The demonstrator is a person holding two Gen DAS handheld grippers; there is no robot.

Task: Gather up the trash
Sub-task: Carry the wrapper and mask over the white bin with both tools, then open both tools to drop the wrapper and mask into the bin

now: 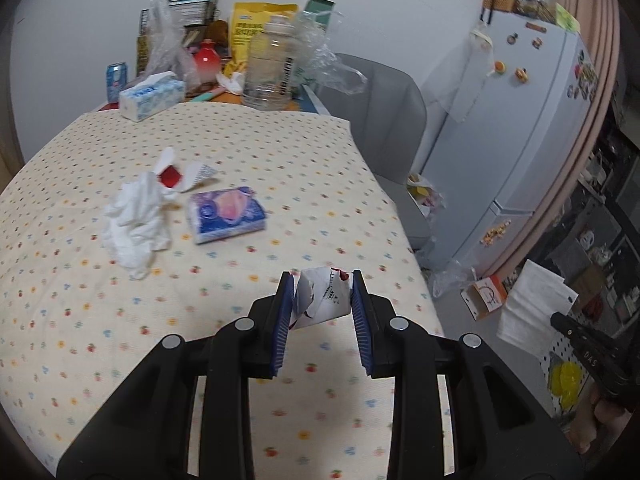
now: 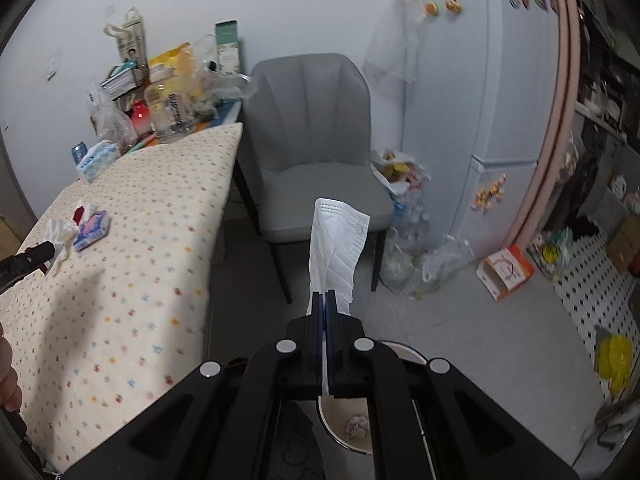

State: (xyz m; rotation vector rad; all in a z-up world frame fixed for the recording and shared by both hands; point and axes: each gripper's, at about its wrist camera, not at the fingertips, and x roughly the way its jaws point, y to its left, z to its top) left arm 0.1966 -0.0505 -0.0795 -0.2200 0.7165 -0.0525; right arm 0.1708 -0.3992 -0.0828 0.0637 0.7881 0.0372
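Note:
My left gripper (image 1: 323, 276) is shut on a crumpled white wrapper (image 1: 320, 300) with print and red marks, held above the dotted tablecloth (image 1: 120, 320). On the table lie a crumpled white tissue (image 1: 134, 222), a torn white and red wrapper (image 1: 176, 174) and a blue and pink tissue pack (image 1: 226, 214). My right gripper (image 2: 324, 294) is shut on a white face mask (image 2: 336, 240), held over the floor beside the table. A white bin (image 2: 348, 420) with a crumpled scrap inside sits below it. The mask also shows in the left wrist view (image 1: 532, 308).
A grey chair (image 2: 316, 152) stands at the table's far end. A tissue box (image 1: 152, 96), plastic bottle (image 1: 272, 68), bags and a can crowd the back of the table. A white fridge (image 1: 520, 120), filled plastic bags (image 2: 404, 220) and an orange box (image 2: 506, 272) stand on the right.

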